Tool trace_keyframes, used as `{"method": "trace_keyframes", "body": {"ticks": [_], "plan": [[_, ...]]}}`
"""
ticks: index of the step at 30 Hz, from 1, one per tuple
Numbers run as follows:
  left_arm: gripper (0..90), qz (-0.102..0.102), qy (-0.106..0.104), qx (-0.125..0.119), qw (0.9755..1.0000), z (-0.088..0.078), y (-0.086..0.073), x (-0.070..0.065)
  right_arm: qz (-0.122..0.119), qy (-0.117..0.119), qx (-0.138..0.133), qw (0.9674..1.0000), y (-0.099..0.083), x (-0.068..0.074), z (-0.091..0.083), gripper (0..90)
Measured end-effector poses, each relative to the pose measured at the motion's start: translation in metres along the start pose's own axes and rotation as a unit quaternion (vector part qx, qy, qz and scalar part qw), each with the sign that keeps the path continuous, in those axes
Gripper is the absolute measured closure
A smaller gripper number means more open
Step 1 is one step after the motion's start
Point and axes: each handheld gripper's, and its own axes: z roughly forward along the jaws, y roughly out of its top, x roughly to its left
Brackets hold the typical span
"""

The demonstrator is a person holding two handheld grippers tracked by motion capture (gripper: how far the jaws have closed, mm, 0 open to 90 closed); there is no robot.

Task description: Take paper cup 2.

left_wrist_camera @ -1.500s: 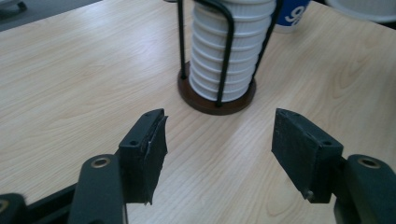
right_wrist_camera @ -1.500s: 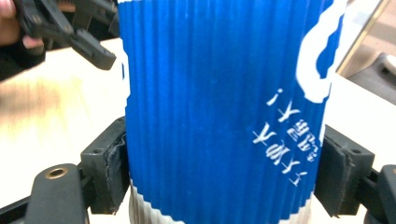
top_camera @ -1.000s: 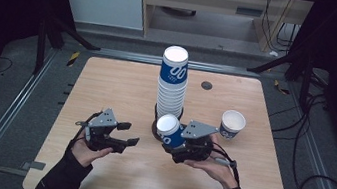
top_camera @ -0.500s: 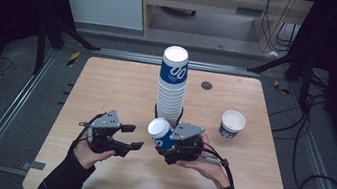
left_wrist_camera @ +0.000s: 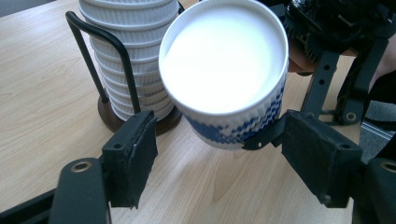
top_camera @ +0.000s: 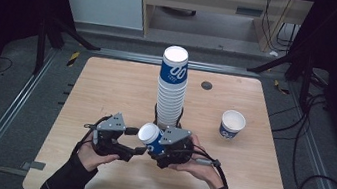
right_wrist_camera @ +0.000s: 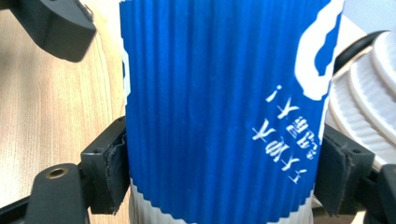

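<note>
A blue-and-white ribbed paper cup [top_camera: 149,134] lies tilted, its white mouth facing left, and my right gripper [top_camera: 155,146] is shut on its blue wall [right_wrist_camera: 219,93]. My left gripper [top_camera: 133,142] sits just left of it. Its jaws have just been opening, and the cup's rim end [left_wrist_camera: 224,79] now stands between the two pads [left_wrist_camera: 133,158] without either pressing on it. Right behind both grippers a tall stack of the same cups [top_camera: 171,90] rises from a black wire holder [left_wrist_camera: 93,56].
A single upright cup [top_camera: 232,124] stands on the wooden table [top_camera: 106,90] to the right of the stack. A small dark round spot [top_camera: 206,85] lies near the far edge. Metal rails and cables run along the floor on both sides.
My right gripper carried the cup leftward and tipped its mouth toward the left gripper. The left jaws, shut before, now stand apart around the cup's rim end.
</note>
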Motion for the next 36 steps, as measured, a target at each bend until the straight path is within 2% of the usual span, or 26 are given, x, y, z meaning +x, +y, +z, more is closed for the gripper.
{"method": "trace_keyframes", "body": {"ticks": [16, 27, 36], "plan": [[24.1, -0.009, -0.008, 0.005, 0.9999, 0.008, 0.001, -0.003, -0.026, 0.019, 0.010, 0.9994, 0.004, 0.013, 0.011, 19.6], [25.5, -0.006, -0.015, 0.005, 0.9999, 0.010, 0.001, -0.004, -0.028, 0.023, 0.015, 0.9992, 0.004, 0.015, 0.014, 19.4], [26.6, -0.005, -0.016, -0.001, 0.9999, 0.009, 0.001, -0.005, -0.021, 0.025, 0.015, 0.9994, 0.004, 0.015, 0.014, 18.2]]}}
